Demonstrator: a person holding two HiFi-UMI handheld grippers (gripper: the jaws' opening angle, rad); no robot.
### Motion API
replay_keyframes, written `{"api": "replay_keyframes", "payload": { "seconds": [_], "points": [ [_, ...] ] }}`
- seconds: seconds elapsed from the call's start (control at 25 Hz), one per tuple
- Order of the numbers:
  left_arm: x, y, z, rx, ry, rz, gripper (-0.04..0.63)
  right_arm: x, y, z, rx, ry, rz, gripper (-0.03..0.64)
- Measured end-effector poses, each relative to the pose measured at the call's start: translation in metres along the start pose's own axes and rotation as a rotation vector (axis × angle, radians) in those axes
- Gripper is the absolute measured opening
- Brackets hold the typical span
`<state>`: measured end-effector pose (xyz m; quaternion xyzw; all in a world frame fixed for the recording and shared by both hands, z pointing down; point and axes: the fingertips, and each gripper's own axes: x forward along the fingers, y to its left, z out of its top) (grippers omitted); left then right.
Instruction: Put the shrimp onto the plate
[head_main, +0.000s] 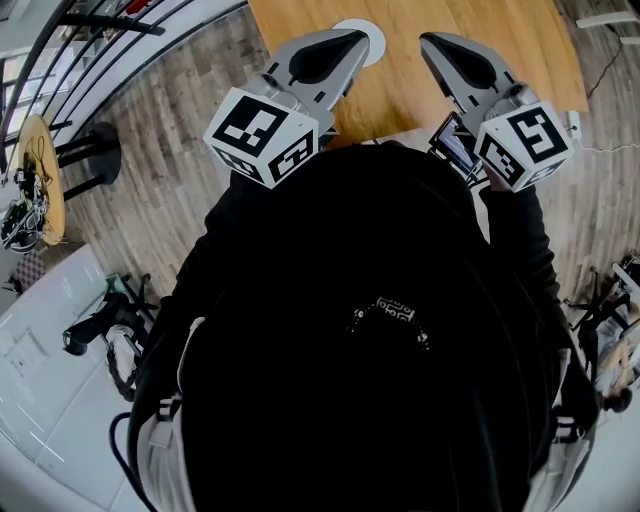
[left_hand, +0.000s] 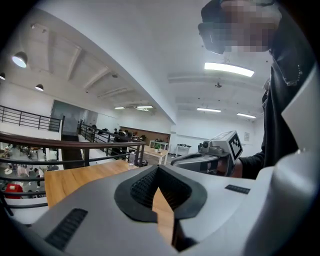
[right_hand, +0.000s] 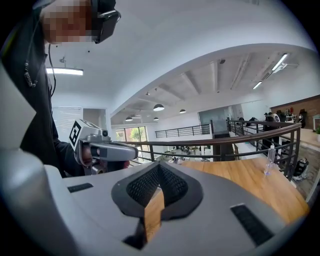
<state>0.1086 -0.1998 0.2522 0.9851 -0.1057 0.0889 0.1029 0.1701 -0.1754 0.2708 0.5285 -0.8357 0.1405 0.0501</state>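
Observation:
Both grippers are held up close to the person's chest, at the near edge of a wooden table (head_main: 520, 50). My left gripper (head_main: 355, 38) has its jaws meeting at the tips, with nothing between them. It partly hides a white round plate (head_main: 372, 40) on the table behind it. My right gripper (head_main: 428, 42) is likewise shut and empty. In the left gripper view the left gripper (left_hand: 158, 170) points level across the table, and so does the right gripper (right_hand: 159, 167) in its own view. No shrimp shows in any view.
A dark railing (right_hand: 240, 140) runs behind the table's far side. A clear bottle (right_hand: 270, 157) stands at the table's far right. The floor is wood plank (head_main: 160, 130), with a stool (head_main: 95, 150) and a round side table (head_main: 40, 170) at left.

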Motion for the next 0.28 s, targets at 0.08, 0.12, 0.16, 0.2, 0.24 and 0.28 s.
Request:
{"api": "replay_keyframes", "payload": {
  "seconds": [0.08, 0.12, 0.16, 0.2, 0.24, 0.28],
  "points": [
    [-0.002, -0.014, -0.003, -0.002, 0.011, -0.006, -0.002, -0.012, 0.006, -0.002, 0.005, -0.003, -0.003, 0.018],
    [-0.003, -0.022, -0.004, -0.002, 0.014, -0.010, -0.002, -0.018, 0.009, -0.004, 0.010, -0.003, -0.005, 0.018],
    [-0.004, -0.030, -0.005, -0.001, 0.015, -0.013, -0.002, -0.024, 0.012, -0.006, 0.015, -0.002, -0.007, 0.017],
    [-0.005, -0.037, -0.006, 0.001, 0.016, -0.016, -0.002, -0.029, 0.015, -0.007, 0.017, -0.001, -0.008, 0.018],
    [-0.005, -0.044, -0.007, 0.004, 0.016, -0.018, -0.003, -0.034, 0.017, -0.009, 0.015, -0.001, -0.006, 0.018],
    [-0.006, -0.050, -0.008, 0.006, 0.016, -0.020, -0.002, -0.038, 0.019, -0.011, 0.012, -0.001, -0.003, 0.018]
  ]
}}
